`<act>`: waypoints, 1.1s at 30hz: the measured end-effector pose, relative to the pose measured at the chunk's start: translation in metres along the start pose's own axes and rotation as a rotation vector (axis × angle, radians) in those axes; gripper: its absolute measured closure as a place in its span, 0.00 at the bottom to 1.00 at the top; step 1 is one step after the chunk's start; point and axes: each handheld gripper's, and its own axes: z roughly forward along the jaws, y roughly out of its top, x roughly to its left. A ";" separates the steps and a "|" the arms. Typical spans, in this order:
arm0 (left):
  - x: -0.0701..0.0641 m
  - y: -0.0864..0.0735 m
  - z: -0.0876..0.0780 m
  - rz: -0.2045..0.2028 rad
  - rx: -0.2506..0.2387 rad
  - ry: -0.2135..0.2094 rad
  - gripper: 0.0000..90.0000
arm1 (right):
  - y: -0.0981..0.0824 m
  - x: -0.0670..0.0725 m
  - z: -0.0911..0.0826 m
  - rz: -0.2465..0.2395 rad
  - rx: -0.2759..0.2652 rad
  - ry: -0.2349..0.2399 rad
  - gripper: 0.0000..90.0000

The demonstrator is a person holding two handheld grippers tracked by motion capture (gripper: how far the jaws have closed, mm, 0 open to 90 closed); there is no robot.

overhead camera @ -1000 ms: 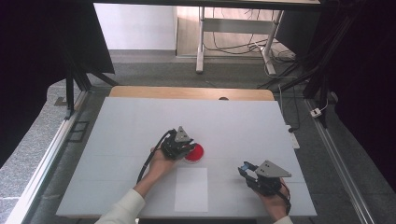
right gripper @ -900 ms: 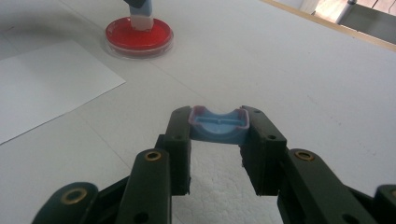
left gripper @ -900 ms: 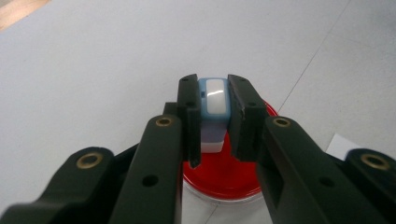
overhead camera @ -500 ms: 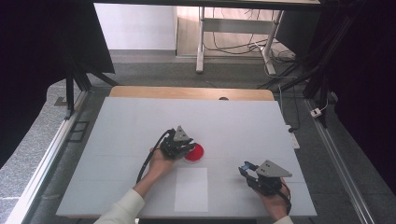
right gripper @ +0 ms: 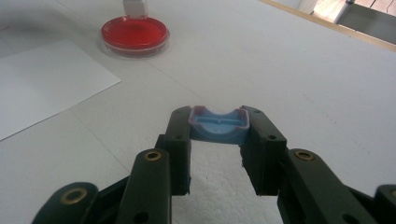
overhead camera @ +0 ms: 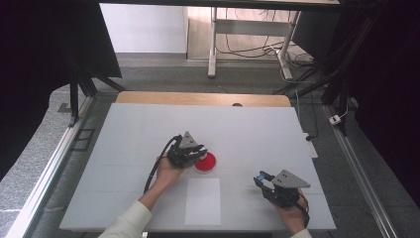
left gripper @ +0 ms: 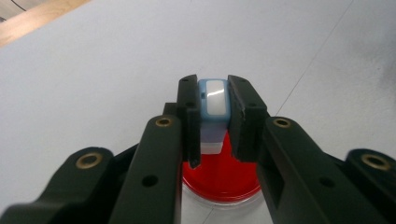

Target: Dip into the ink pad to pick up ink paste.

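A round red dish point(overhead camera: 208, 163) sits near the middle of the white table point(overhead camera: 247, 129). My left gripper point(overhead camera: 200, 154) hangs right over the dish's near-left edge, shut on a small blue-and-white block point(left gripper: 214, 98). In the left gripper view the block's pale lower end reaches down toward the red dish point(left gripper: 219, 182). My right gripper point(overhead camera: 261, 178) rests low over the table at the front right, shut on a small blue cap point(right gripper: 218, 124) with its hollow side up. In the right gripper view, the red dish point(right gripper: 134, 33) lies far off at the upper left with the block's white end point(right gripper: 135, 6) above it.
A white sheet of paper point(overhead camera: 203, 201) lies flat near the front edge, between the two hands. A wooden strip point(overhead camera: 198, 97) borders the table's far edge. Black frame legs and cables stand beyond the table.
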 end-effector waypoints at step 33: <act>0.009 -0.005 -0.059 -0.066 -0.053 -0.138 0.84 | -0.001 -0.002 -0.002 0.004 -0.008 -0.012 0.72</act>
